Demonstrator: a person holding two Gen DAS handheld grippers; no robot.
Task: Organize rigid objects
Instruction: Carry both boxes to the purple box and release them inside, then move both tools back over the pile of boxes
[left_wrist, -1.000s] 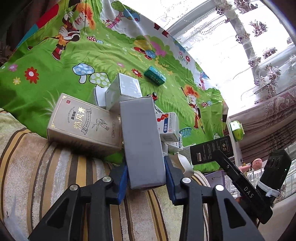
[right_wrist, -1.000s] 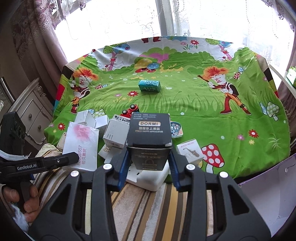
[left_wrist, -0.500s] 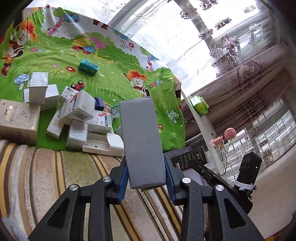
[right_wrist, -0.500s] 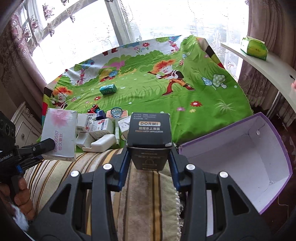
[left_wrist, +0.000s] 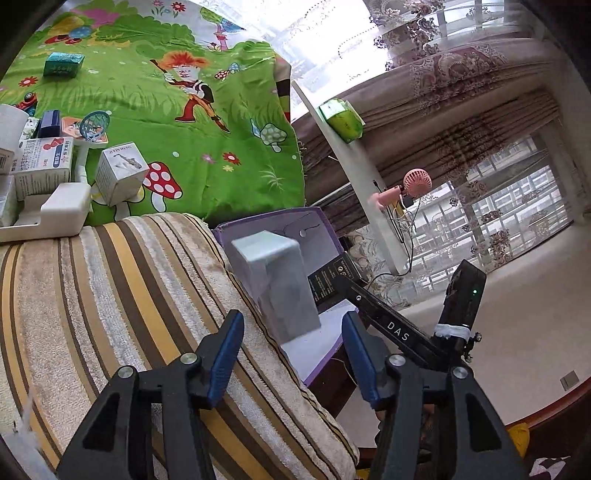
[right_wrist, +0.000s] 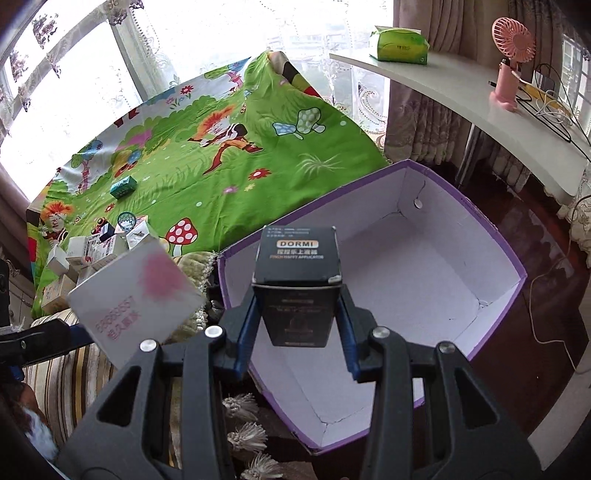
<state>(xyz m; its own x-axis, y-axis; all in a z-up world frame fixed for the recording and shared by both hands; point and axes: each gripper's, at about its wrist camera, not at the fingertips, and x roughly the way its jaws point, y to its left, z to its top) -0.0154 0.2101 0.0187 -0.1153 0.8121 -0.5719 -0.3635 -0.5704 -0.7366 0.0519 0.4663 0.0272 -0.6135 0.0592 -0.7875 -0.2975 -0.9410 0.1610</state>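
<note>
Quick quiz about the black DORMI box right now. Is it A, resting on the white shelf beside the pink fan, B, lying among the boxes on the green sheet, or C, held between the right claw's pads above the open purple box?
C: the black DORMI box sits clamped in the right claw, with the purple box open beneath it.

At the top of your frame, bright windows (right_wrist: 92, 55) with lace curtains (left_wrist: 461, 66); right, a white shelf (right_wrist: 461, 85) over dark floor (right_wrist: 517, 229).
</note>
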